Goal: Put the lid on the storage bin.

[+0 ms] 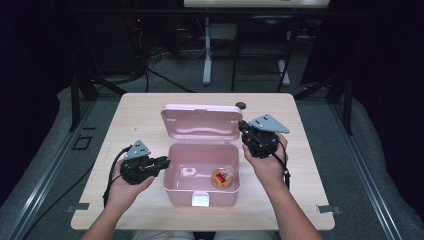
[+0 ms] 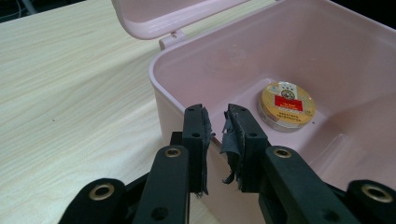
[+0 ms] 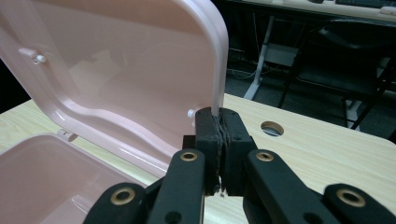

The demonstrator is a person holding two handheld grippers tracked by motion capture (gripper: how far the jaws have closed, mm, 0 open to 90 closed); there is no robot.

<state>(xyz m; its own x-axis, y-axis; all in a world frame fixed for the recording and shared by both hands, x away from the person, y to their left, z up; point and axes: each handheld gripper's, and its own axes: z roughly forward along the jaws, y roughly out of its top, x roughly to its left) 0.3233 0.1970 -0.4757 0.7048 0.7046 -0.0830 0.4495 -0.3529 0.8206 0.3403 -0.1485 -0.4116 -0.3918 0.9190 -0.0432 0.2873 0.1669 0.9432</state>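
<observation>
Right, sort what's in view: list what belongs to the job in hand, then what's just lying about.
In the job:
- pink box
- its lid, pinched at the edge by the right gripper
- round tin inside the box
- left gripper at the box's wall

Lying about:
- chair
- table hole

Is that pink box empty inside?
No. A small round tin with a red and gold label lies on the floor of the pink box, seen plainly in the left gripper view.

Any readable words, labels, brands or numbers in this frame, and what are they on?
Round tin in the pink box: gold lid with a red label and lines of print, all too small and blurred to read.
Pink box, its lid and the table: no text visible.
</observation>
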